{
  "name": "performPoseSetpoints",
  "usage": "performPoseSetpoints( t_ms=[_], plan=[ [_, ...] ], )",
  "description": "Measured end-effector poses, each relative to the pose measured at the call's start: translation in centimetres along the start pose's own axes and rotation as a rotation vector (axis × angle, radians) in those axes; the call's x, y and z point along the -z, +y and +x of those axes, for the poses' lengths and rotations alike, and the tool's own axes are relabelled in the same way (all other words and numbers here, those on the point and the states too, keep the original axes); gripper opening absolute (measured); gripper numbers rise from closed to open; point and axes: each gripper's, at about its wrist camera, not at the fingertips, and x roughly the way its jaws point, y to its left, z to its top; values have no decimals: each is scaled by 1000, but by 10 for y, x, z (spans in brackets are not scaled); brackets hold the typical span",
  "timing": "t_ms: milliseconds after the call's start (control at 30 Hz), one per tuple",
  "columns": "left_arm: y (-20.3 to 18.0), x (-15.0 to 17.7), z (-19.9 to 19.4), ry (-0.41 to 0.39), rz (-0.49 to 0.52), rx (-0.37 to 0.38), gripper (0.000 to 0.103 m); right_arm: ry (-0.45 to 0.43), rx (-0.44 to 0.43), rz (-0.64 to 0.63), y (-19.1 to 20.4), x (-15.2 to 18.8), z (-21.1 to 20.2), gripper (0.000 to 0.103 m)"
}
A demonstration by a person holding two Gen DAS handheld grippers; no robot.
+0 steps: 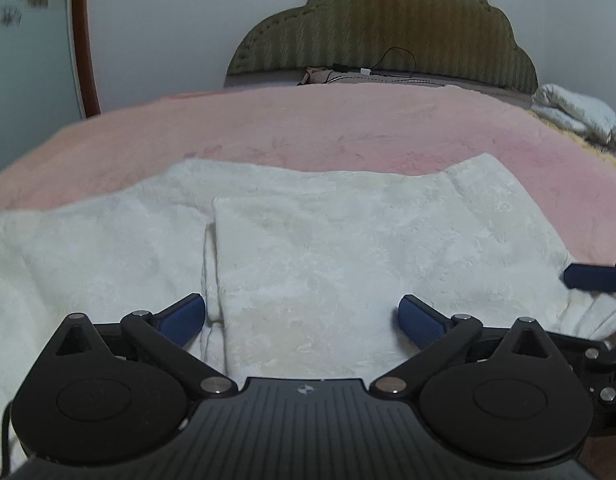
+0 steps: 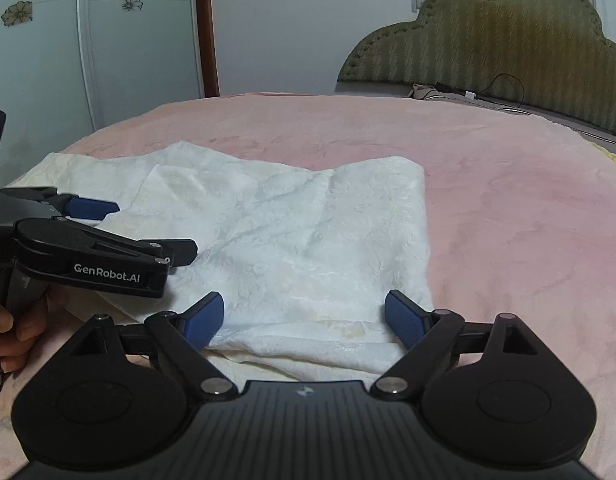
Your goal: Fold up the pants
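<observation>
White plush pants [image 1: 348, 248] lay folded on the pink blanket [image 1: 308, 128] before you. Your left gripper [image 1: 302, 318] hung wide open and empty over the near edge, apparently freeing the cloth; your right gripper [image 2: 304, 316] likewise gaped, gripping nothing. Layers looked stacked, slightly rumpled, one flap overlapping.
</observation>
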Motion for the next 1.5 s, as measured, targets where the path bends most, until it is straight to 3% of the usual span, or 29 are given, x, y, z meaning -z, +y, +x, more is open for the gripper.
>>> performPoseSetpoints(
  t_ms=[267,433,500,567,600,633,700,833,933,1033,1067,1267,1367,1500],
  plan=[
    [-4,-1,-2,0,8,-14,103,-5,-5,7,-1,1,0,90],
    [3,7,-20,-8,20,-76,103,-4,16,29,0,-4,-8,91],
    [11,9,-24,-12,12,-84,103,-66,35,103,2,-17,-19,91],
    [18,11,-24,-11,-23,-73,103,-148,-2,135,8,-34,-29,91],
    [19,11,-24,-8,-33,-65,103,-163,-18,137,12,-41,-29,93],
    [21,11,-24,-6,-36,-63,103,-157,-28,131,17,-47,-24,101],
    [19,11,-24,-4,-23,-73,103,-120,-20,114,23,-51,-8,103],
    [18,12,-23,2,-9,-71,101,40,76,119,21,-31,40,103],
    [21,12,-23,3,-24,-62,102,11,101,108,17,-25,33,103],
    [22,12,-23,4,-35,-54,102,-11,263,36,16,-21,22,103],
    [22,12,-24,3,-35,-54,102,0,275,25,14,-18,19,103],
    [28,13,-42,-35,-34,-96,103,68,138,106,-14,-6,7,103],
    [37,11,-49,-64,-2,-183,103,-5,182,105,-4,-12,-7,103],
    [57,13,-43,-20,-74,-216,103,-110,107,64,20,-31,-15,103]
  ],
)
